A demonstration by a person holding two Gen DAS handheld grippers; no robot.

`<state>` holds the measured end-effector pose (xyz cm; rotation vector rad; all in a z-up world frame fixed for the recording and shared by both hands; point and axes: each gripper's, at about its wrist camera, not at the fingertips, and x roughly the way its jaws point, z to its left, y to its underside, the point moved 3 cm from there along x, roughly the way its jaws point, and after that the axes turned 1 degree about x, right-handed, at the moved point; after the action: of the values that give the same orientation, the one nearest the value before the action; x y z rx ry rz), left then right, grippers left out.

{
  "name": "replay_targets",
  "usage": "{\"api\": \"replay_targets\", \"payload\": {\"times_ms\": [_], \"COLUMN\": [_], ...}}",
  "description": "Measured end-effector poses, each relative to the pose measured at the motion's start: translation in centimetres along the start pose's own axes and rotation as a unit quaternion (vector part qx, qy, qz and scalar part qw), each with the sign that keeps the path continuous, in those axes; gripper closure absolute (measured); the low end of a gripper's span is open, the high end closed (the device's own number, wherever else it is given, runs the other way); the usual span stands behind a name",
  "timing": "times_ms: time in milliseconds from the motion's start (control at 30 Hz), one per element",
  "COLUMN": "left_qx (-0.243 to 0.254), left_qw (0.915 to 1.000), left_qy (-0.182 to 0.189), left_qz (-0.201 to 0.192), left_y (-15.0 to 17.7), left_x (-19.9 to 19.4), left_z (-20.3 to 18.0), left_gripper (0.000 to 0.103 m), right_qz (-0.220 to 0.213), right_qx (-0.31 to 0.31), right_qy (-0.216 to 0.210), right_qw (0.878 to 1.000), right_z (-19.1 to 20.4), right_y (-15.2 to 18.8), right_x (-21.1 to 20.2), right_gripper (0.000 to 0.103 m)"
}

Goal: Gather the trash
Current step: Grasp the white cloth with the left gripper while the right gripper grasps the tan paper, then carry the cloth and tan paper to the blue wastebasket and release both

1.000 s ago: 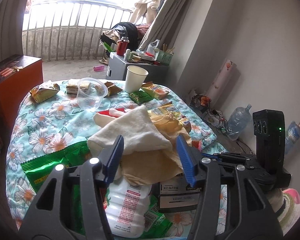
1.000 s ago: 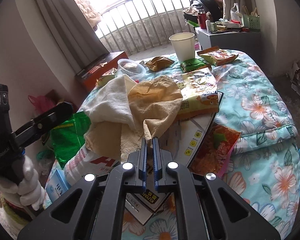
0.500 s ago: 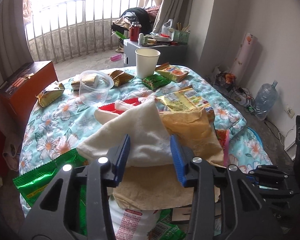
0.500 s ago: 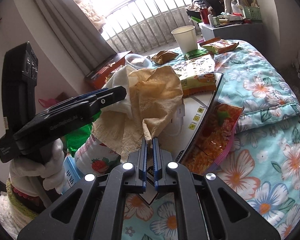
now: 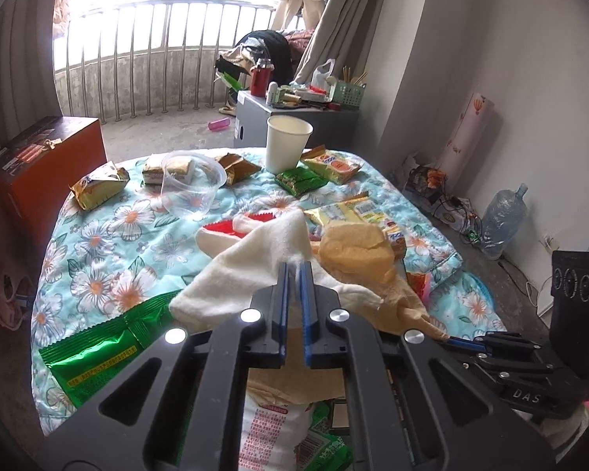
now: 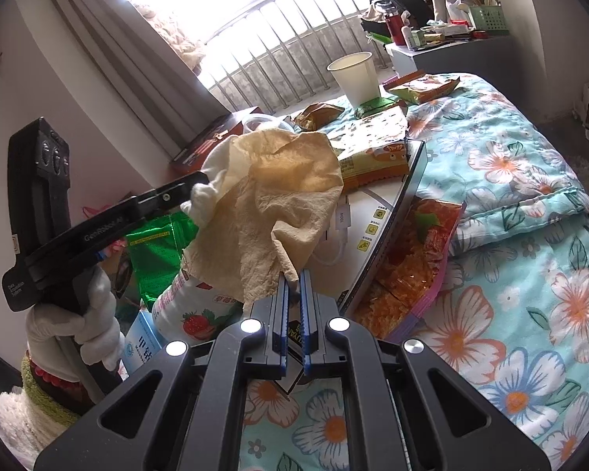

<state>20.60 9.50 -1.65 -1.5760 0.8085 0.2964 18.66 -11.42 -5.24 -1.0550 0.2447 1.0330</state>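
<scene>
Over the near end of a table covered with a floral cloth, 2 grippers are holding 1 crumpled rag, white on one face and tan on the other. Having just been closing, the left gripper is now pinching the white cloth between its blue pads, jaws nearly together. From the right wrist view, a white-gloved hand is gripping that tool's handle at the left. The right gripper is clamping a twisted corner of the tan cloth, its jaws almost touching with the fabric between them. So the rag is hanging lifted between both tools, above a strawberry yogurt bottle and a white flat box.

Around it, trash is lying across the cloth: a green foil wrapper at the near left, an orange snack packet just beside the box, and a yellow snack bag resting on the box's far end. Farther back, a clear plastic cup is standing near several small gold wrappers, and a white paper cup is standing upright beside a small green packet.
</scene>
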Motion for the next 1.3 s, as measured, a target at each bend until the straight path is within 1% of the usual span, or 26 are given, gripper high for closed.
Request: {"api": "replay_targets", "payload": {"times_ms": [200,267,400,567,733,900,1067,1200,1300], "left_qx": [-0.012,-0.015,-0.030,-0.024,-0.010,-0.002,0.017,0.029,0.040], "left_qw": [0.9978,0.9964,0.9933,0.9893,0.9846,0.9818,0.9784,0.9732,0.9687], "left_qy": [0.015,0.011,0.023,0.032,0.049,0.083,0.127,0.171,0.206], "left_qz": [-0.064,-0.082,-0.109,-0.140,-0.168,-0.171,-0.163,-0.151,-0.133], "left_y": [-1.5,-2.0,-2.7,-3.4,-3.7,-4.0,-4.3,-5.1,-5.9], "left_x": [-4.0,-5.1,-7.1,-9.6,-11.8,-12.8,-12.6,-11.7,-10.0], "left_z": [0.7,1.1,1.7,1.1,-0.4,-2.7,-6.3,-9.7,-12.8], "left_gripper": [0.102,0.103,0.103,0.103,0.103,0.103,0.103,0.103,0.103], "right_qz": [-0.014,-0.022,-0.042,-0.091,-0.139,-0.185,-0.236,-0.270,-0.293], "right_qx": [0.004,0.001,-0.001,-0.004,-0.005,0.004,0.024,0.044,0.065], "right_qy": [-0.009,-0.009,-0.019,-0.040,-0.031,-0.010,0.020,0.054,0.078], "right_qw": [1.000,1.000,0.999,0.995,0.990,0.983,0.971,0.960,0.951], "right_z": [0.1,0.3,0.8,1.5,1.3,0.0,-2.6,-5.2,-7.7], "right_y": [-0.4,-0.7,-1.5,-2.8,-3.1,-2.5,-1.6,-0.5,0.6], "right_x": [-1.0,-1.6,-3.3,-6.9,-11.0,-15.4,-20.2,-23.9,-26.3], "right_gripper": [0.097,0.097,0.097,0.097,0.097,0.097,0.097,0.097,0.097]}}
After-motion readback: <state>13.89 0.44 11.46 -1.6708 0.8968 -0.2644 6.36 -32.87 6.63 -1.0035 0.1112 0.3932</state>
